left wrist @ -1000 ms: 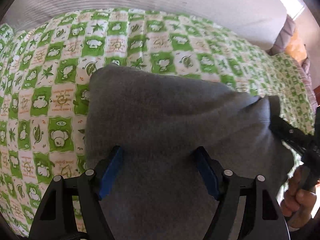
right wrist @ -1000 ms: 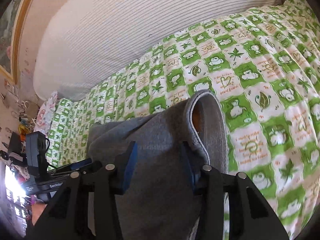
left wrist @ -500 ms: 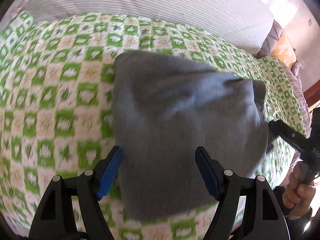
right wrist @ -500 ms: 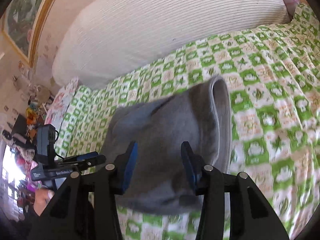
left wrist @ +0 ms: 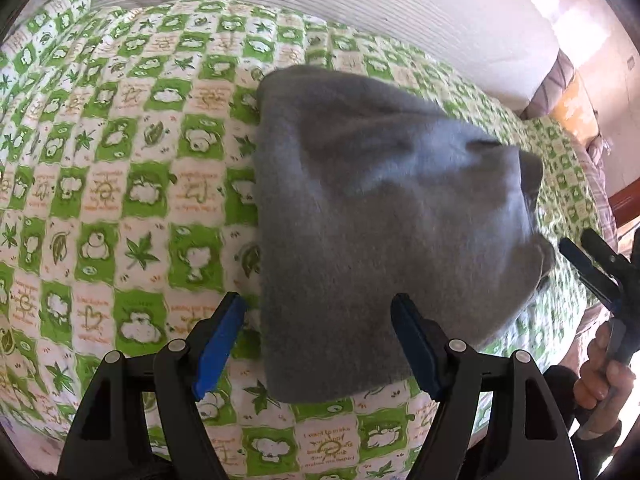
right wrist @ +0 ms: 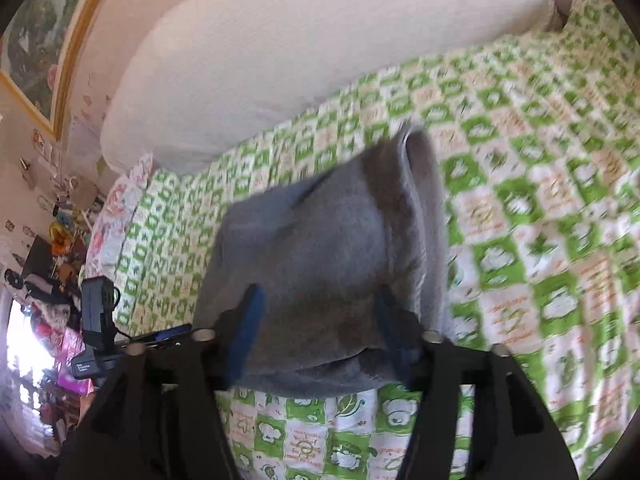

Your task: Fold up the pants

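Grey fleece pants (left wrist: 380, 220) lie folded into a compact bundle on the green-and-white checked bedspread (left wrist: 120, 184), and going from left to right the left gripper (left wrist: 320, 336) comes first, its blue-padded jaws spread wide, holding nothing, with the bundle's near edge lying just ahead of and between the tips. Over to the right, the right gripper (right wrist: 316, 320) also stands wide open and empty, the pants (right wrist: 328, 248) seen past its blurred fingers with their near edge between them and their rolled hem toward the right. A white striped pillow (right wrist: 320, 48) lies beyond the bundle.
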Motion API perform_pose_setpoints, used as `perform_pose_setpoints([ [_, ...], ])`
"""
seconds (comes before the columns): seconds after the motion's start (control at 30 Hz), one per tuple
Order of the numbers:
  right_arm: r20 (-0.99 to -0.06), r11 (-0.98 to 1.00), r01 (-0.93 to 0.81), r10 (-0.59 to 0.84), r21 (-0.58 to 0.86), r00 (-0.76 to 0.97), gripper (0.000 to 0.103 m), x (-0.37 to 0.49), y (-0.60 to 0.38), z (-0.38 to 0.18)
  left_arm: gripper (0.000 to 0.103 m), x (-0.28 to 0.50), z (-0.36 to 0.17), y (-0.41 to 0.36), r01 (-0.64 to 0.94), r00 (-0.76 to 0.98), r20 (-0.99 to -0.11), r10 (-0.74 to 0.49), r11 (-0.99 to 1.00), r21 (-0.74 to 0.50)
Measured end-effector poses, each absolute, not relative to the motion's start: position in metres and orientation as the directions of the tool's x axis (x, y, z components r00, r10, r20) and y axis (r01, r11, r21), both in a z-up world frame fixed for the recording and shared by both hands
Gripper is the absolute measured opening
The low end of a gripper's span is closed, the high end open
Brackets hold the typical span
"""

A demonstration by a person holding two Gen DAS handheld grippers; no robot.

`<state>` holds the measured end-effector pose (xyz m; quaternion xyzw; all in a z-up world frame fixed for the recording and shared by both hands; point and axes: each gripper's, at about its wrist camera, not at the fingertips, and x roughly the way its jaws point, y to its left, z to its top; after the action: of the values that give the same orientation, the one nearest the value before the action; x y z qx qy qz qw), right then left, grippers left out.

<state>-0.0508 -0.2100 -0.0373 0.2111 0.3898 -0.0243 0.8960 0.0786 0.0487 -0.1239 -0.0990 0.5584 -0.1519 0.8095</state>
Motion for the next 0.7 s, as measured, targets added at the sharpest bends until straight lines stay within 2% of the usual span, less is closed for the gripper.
perform_pose_setpoints([
  [0.17,-0.694,0.908,0.270,0.031,0.320,0.719,0.083,-0.061,-0.227,-0.027,0.077,0.088,-0.125,0.062,0.095,0.335,-0.868,-0.365,0.930,-0.355],
  [0.4,-0.753,0.849,0.356,0.072,0.391,0.655,0.083,-0.056,-0.259,-0.067,0.079,0.093,-0.136,0.069,0.077,0.321,-0.864,-0.387,0.920,-0.384],
  [0.63,-0.764,0.820,0.332,0.184,0.467,0.619,0.085,-0.045,-0.259,-0.099,0.083,0.099,-0.158,0.064,0.058,0.266,-0.858,-0.440,0.895,-0.442],
  [0.7,-0.757,0.825,0.317,0.190,0.468,0.625,0.088,-0.044,-0.258,-0.099,0.083,0.101,-0.160,0.066,0.040,0.259,-0.846,-0.467,0.880,-0.473],
])
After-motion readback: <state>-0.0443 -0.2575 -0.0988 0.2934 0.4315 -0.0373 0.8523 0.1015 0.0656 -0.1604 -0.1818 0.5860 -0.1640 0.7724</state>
